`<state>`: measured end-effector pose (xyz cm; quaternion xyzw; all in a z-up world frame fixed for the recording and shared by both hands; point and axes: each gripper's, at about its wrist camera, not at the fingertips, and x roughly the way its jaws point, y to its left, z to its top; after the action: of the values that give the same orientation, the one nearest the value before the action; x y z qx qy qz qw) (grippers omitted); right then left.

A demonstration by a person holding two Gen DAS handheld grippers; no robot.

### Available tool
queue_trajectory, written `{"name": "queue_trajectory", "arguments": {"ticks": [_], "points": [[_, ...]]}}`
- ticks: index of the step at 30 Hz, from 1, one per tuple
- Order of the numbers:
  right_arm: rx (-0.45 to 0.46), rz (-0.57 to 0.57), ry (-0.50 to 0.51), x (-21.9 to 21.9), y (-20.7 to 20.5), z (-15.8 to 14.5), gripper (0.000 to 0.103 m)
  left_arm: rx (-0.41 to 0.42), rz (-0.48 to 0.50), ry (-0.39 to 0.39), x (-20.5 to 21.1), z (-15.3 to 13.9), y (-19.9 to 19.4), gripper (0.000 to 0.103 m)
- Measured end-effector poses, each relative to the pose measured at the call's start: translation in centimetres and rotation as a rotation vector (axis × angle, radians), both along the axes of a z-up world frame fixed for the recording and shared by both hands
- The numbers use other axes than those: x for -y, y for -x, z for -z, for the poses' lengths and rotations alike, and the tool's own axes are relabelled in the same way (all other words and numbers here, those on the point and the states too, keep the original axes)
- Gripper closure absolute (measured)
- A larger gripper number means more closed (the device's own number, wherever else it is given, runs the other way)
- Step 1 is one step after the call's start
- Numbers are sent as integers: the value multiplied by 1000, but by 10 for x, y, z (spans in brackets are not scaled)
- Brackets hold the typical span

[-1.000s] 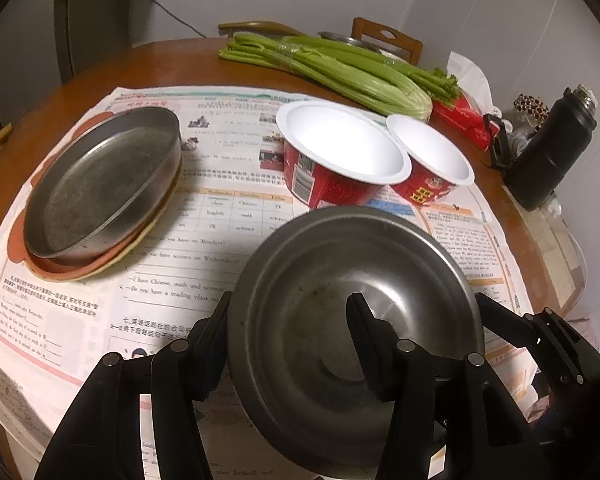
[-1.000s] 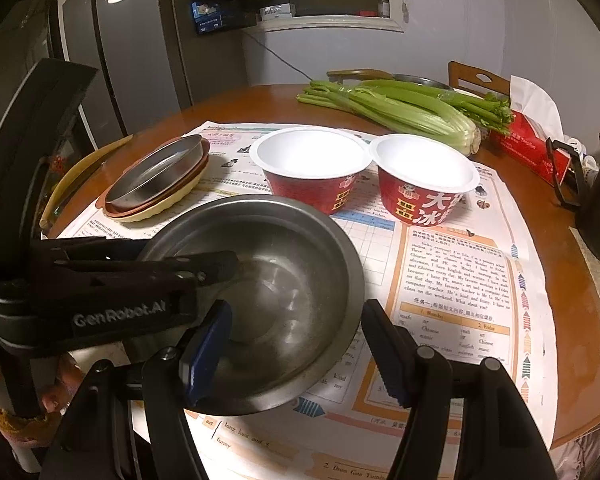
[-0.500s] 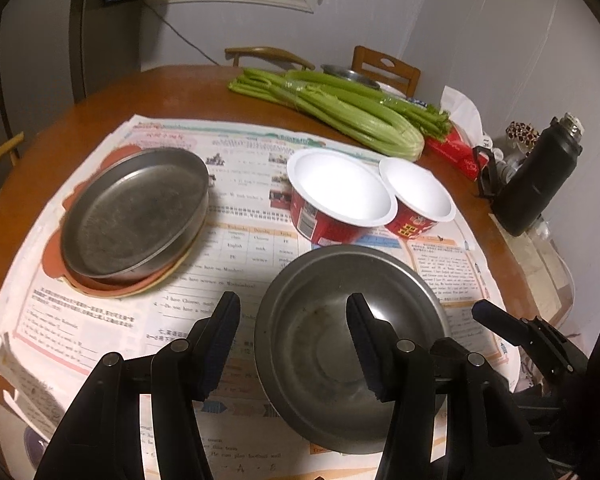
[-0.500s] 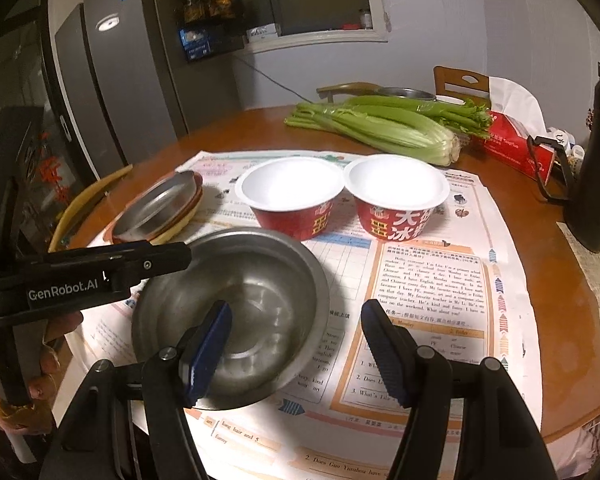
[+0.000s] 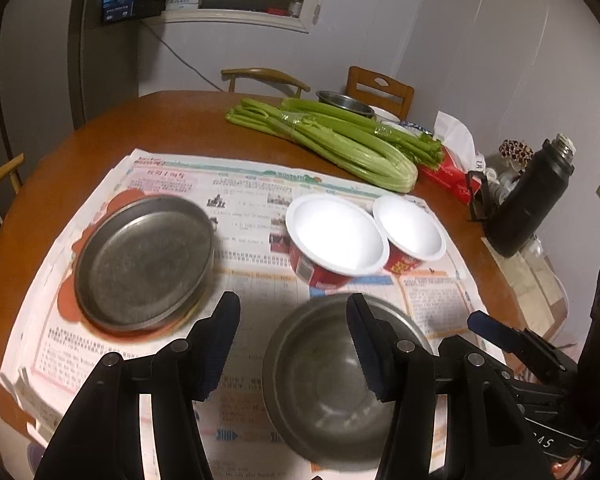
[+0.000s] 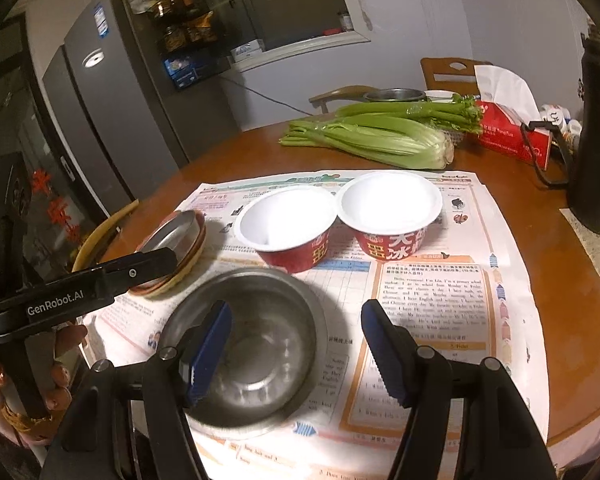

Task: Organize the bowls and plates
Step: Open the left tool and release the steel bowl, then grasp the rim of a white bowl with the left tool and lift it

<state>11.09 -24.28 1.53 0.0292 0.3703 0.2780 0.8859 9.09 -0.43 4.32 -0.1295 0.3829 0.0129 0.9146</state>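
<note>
A round wooden table (image 6: 572, 296) has newspaper (image 6: 432, 300) spread over it. The metal bowl (image 6: 244, 344) sits on the newspaper at the near edge of the table. Nothing holds it.

The left gripper (image 5: 292, 340) is above the near edge with its fingers spread wide. It holds nothing. The right gripper (image 6: 296, 348) is also spread wide and holds nothing. One of its fingers (image 6: 208, 348) is in front of the bowl.

Two red paper bowls (image 6: 288, 228) (image 6: 392, 214) stand side by side in the middle of the newspaper, just beside each other. A metal plate (image 5: 144, 260) lies on top of other plates near the left edge. Celery (image 5: 328, 140) lies at the far edge. A black bottle (image 5: 528, 200) stands at the right edge.
</note>
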Motion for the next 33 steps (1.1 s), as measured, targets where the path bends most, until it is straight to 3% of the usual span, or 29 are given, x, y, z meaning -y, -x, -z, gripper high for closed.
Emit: {"name": "queue_trajectory", "arguments": {"ticks": [15,25,27,29,33], "points": [[-93,8,26,-39,-75,18,36,-73,31,21,-12,24,-98,46],[-87,-9,72,-65,-96,32,40,-137,85,32,-6,49,-130,46],[-78,-19,84,-69,-98,32,40,-137,94,32,-5,51,-131,48],[-75,-28,84,-71,-100,32,40,-139,105,51,-6,53,-133,59],[-60,-48,101,-79,-97,33,41,-141,123,73,-3,56,-134,62]]}}
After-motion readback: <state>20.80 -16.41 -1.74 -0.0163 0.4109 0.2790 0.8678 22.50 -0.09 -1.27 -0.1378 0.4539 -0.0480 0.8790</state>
